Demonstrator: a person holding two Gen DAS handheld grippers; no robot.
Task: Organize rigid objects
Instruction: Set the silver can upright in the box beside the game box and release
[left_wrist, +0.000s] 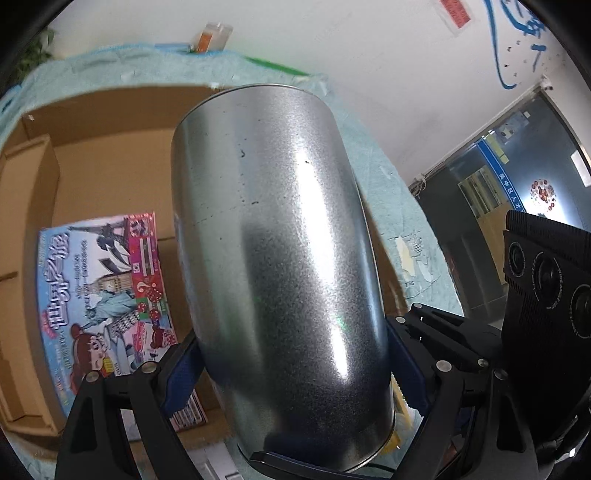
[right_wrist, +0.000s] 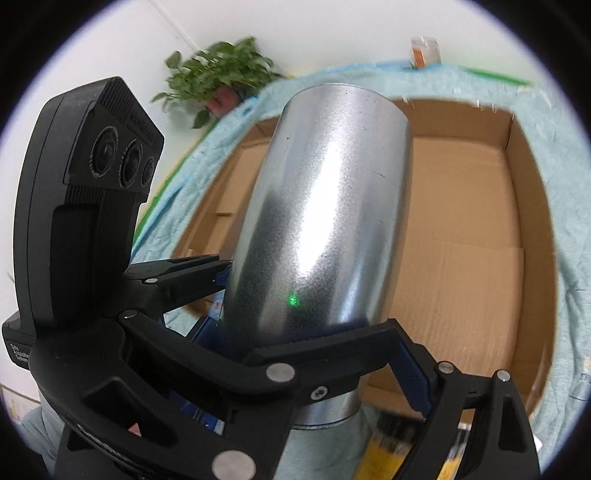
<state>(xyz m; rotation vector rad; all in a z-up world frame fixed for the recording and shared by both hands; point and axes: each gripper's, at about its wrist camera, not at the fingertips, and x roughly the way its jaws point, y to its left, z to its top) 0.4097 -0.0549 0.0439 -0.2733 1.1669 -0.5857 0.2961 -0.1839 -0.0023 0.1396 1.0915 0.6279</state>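
Observation:
A tall silver metal can (left_wrist: 280, 240) fills the middle of both views, tilted away from me above an open cardboard box (left_wrist: 110, 158). My left gripper (left_wrist: 291, 369) is shut on the can's lower part, blue pads against its sides. My right gripper (right_wrist: 317, 354) is shut on the same can (right_wrist: 325, 206) near its base, beside the left gripper. A colourful flat game box (left_wrist: 107, 295) lies inside the cardboard box at the left. The can hides much of the box floor.
The cardboard box (right_wrist: 480, 229) sits on a light blue-green towel (right_wrist: 565, 184) over the table. A small orange-labelled jar (right_wrist: 424, 51) stands at the far edge by the wall. A potted plant (right_wrist: 221, 74) is at the far left. Yellow items (right_wrist: 384, 446) lie below the can.

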